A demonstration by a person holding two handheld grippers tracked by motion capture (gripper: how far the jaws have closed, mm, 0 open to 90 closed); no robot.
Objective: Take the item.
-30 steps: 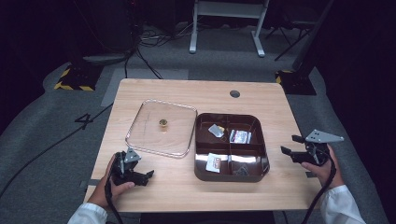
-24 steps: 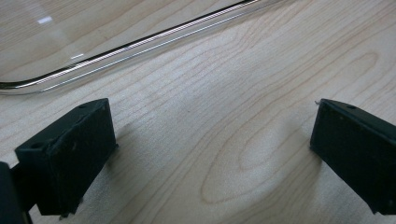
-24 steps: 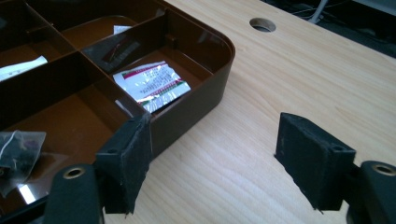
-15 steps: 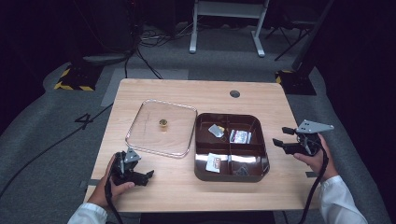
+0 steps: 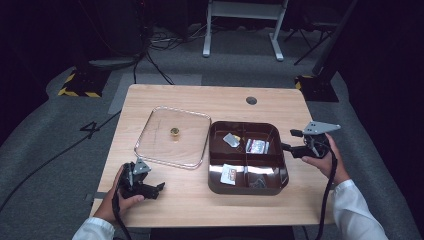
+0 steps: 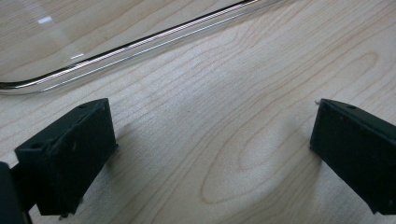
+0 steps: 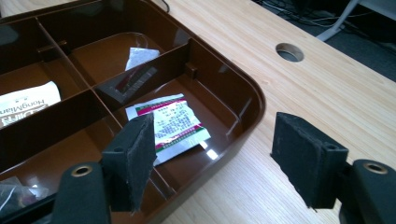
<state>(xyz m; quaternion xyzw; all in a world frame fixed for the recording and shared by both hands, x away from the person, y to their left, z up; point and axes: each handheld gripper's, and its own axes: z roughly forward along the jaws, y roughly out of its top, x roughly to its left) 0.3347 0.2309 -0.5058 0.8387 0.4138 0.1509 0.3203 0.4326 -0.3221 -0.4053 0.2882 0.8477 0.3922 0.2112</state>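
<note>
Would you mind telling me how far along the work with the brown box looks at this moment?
Done: the clear lid lies off the brown box, beside it on the table. In hand: the open right gripper sits at the box's far right corner, over the packet, holding nothing. The open left gripper rests near the lid. Left: all four compartments hold their packets.

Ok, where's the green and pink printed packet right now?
The printed packet lies flat in the brown tray's far right compartment in the high view, nearest the right gripper, whose open fingers straddle the tray's corner wall.
</note>
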